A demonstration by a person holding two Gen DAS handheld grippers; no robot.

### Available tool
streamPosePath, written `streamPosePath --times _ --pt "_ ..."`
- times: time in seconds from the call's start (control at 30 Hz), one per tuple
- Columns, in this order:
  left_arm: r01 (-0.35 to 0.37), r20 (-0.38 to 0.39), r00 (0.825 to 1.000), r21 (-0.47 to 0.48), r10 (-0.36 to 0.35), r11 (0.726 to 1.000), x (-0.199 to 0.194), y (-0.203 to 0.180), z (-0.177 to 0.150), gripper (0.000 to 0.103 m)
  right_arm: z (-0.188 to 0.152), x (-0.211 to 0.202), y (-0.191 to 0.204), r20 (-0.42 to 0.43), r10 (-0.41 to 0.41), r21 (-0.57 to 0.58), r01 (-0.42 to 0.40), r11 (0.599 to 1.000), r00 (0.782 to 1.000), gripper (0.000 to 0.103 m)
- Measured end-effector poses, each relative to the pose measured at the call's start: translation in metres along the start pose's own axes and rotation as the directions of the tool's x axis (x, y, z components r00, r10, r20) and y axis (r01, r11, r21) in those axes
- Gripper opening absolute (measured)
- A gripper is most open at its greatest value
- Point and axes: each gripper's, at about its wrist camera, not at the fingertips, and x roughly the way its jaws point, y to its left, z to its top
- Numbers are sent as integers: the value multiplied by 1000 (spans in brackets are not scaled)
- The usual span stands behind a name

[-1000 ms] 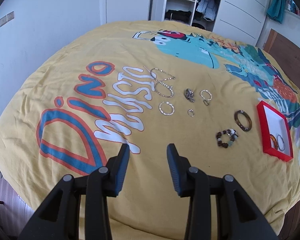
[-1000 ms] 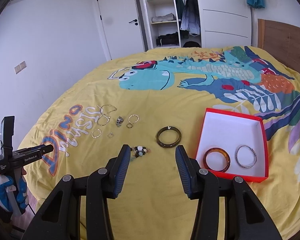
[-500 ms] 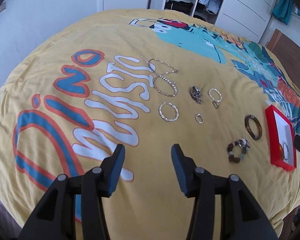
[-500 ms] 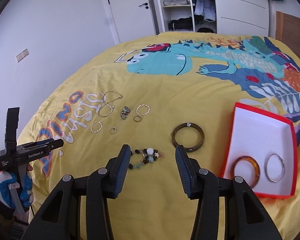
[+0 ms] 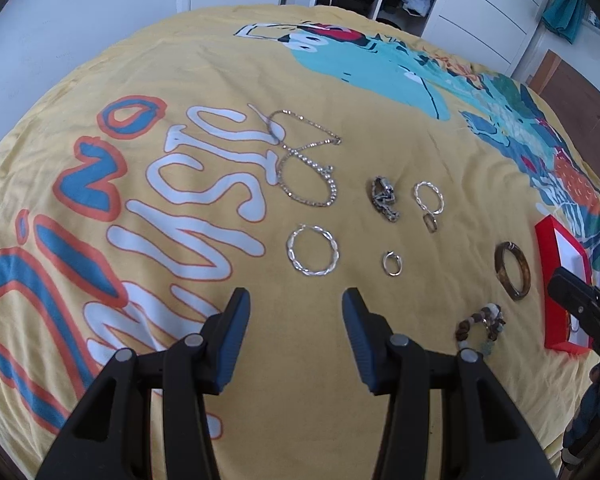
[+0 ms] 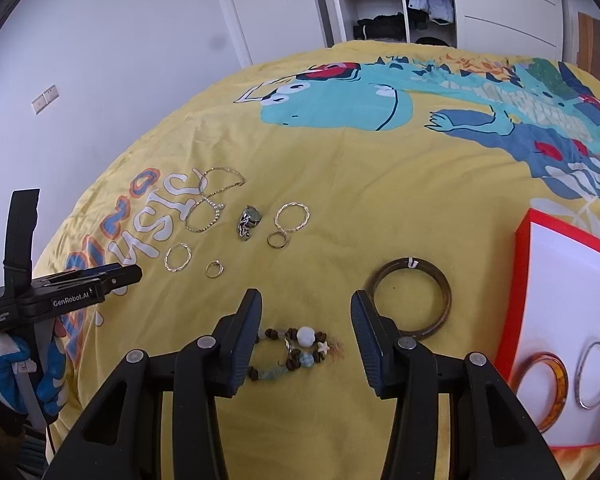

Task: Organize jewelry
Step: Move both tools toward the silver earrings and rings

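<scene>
Jewelry lies on a yellow dinosaur bedspread. My left gripper (image 5: pixel 296 310) is open and empty, just short of a twisted silver hoop (image 5: pixel 312 251) and a small ring (image 5: pixel 392 263). A chain necklace (image 5: pixel 306 160) lies beyond. My right gripper (image 6: pixel 305 312) is open and empty, above a beaded bracelet (image 6: pixel 296 350). A dark bangle (image 6: pixel 410 298) lies to its right. A red-rimmed white box (image 6: pixel 522 280) holds an amber bangle (image 6: pixel 550 388) and a silver hoop (image 6: pixel 594 374).
A dark metal charm (image 5: pixel 384 196) and a linked silver ring pair (image 5: pixel 429 202) lie mid-bed. The bed's near edge drops off below both grippers. A white wall, door and open wardrobe (image 6: pixel 384 4) stand behind the bed. The left gripper also shows at the right wrist view's left edge (image 6: pixel 128 276).
Both grippers have moved forward and lower toward the bed. The right one now hovers over the beaded bracelet; the left is closer to the twisted hoop. Nothing was picked up.
</scene>
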Motion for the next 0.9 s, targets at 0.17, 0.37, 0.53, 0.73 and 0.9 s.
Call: streamPosePath --times 0.17,0.37,0.53,0.73,0.9 --pt "12 -7 1000 -11 -12 1000 8 -1 2 46 7 14 -2 -5 11 -4 -11 1000 1000 46" --pt "20 -11 1000 12 -20 1000 14 -10 3 46 13 26 -3 -11 23 -4 -23 1000 1000 46" --pt "4 -11 1000 -10 -4 1000 21 -3 8 46 18 40 2 -24 40 -13 -40 999 999 39" --pt "-8 -13 1000 -33 8 999 32 10 20 45 25 62 11 -48 77 -4 -77 997 996 33" --pt "-9 -35 999 -14 8 1000 46 11 28 43 30 84 16 -71 87 19 -86 996 994 32"
